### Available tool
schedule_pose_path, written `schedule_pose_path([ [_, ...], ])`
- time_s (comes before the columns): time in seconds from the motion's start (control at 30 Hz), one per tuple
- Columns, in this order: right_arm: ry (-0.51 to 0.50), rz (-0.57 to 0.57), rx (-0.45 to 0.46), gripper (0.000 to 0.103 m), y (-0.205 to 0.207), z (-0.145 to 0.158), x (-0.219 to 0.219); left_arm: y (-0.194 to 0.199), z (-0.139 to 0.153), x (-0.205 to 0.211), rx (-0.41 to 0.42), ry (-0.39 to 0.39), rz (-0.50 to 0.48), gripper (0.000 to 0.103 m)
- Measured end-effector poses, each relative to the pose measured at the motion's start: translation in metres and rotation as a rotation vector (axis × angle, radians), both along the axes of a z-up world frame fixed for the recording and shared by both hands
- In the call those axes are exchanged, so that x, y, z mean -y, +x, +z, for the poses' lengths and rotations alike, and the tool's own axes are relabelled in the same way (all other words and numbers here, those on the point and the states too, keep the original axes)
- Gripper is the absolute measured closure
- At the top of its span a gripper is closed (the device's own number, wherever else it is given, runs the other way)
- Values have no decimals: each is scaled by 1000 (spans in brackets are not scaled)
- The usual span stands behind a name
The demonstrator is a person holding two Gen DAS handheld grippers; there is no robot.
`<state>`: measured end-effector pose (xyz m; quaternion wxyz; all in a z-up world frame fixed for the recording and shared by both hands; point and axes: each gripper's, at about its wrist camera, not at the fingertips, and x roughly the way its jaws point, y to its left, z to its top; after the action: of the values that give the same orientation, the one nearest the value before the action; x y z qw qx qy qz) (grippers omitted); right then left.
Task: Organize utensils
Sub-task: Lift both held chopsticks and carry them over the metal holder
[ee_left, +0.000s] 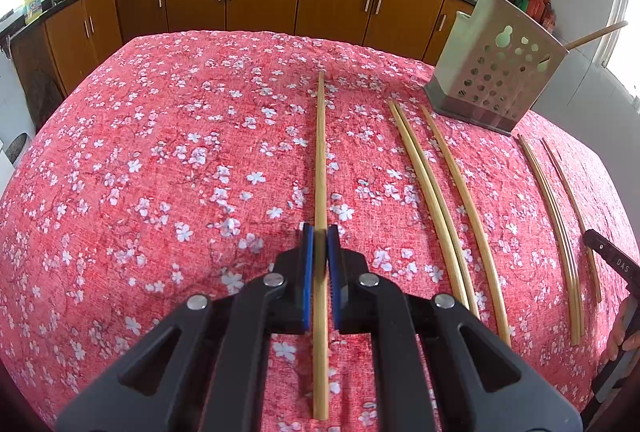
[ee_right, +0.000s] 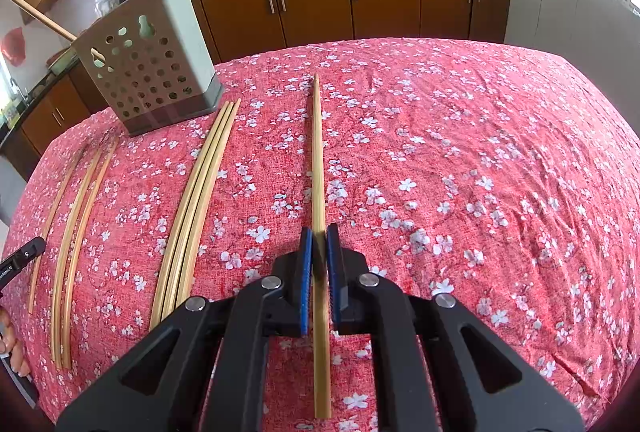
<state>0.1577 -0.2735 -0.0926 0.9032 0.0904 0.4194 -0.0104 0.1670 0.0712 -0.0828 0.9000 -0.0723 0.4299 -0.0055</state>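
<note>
In the left wrist view, the left gripper (ee_left: 320,232) is pressed together on a single chopstick (ee_left: 320,152), pinched near its near end so that the long part runs away toward the far side of the floral tablecloth (ee_left: 160,152). To the right, more loose chopsticks (ee_left: 432,200) are laid roughly parallel, apparently so each can be pinched singly. The perforated utensil holder (ee_left: 496,72) is stood at the far right, with chopsticks already stuck in it.

In the right wrist view, the right gripper (ee_right: 319,232) is likewise clamped on another chopstick (ee_right: 318,160), gripped toward its near end. The holder (ee_right: 148,68) is seen far left, three chopsticks in a bundle (ee_right: 192,204) lying between. Both sticks are judged ready for carrying to the holder.
</note>
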Motion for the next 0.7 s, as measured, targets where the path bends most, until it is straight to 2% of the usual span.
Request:
schedule_pose_path([
  [0.37,0,0,0,94,0,0,1,2,1,-1,-2,0,0,93],
  [0.53,-13,-2,-2,94,-7,1,-3,1,1,8,-8,66,-21,93],
  [0.7,1,-1,-1,94,-14,1,-3,-10,1,10,-8,78,-24,93],
])
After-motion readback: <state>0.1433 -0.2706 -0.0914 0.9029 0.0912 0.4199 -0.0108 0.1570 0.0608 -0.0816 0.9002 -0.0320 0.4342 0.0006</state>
